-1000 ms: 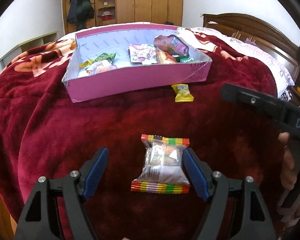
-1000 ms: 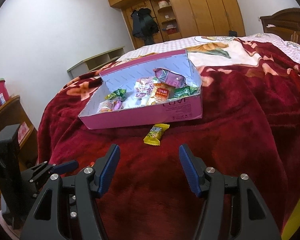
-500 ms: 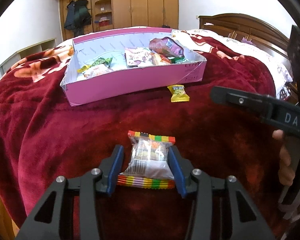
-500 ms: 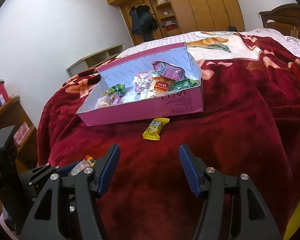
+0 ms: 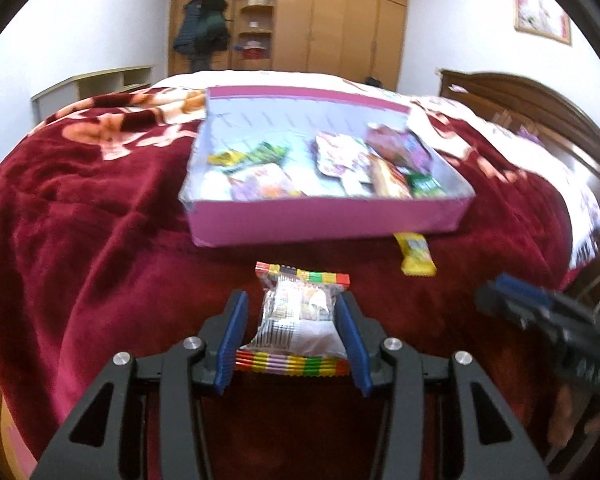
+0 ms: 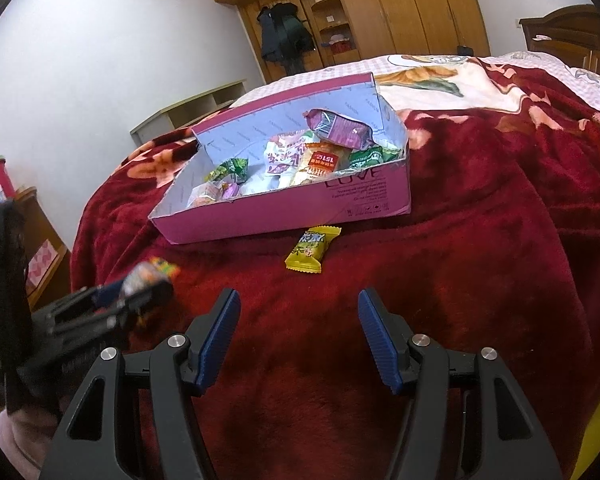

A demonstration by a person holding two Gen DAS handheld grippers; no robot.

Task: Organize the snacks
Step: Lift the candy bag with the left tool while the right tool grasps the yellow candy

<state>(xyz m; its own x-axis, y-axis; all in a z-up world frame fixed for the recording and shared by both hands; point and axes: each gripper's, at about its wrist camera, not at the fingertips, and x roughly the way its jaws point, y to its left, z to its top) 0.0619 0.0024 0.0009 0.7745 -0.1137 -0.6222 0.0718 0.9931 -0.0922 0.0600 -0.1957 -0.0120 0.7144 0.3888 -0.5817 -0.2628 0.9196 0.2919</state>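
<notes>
Since a second ago the left gripper (image 5: 296, 338) has closed on the packet (image 5: 298, 318) and lifted it toward the box (image 5: 324, 220).

The packet sits low and centre in the left view, pinched across its clear middle so its striped ends stay free, probably for dropping over the box's near wall, mid-frame. A yellow candy (image 6: 311, 249) lies on the red blanket (image 6: 480, 260) just below the box. The right gripper (image 6: 298, 338), bottom centre of its view, hangs apart and empty, aimed at that candy, likely next.
</notes>
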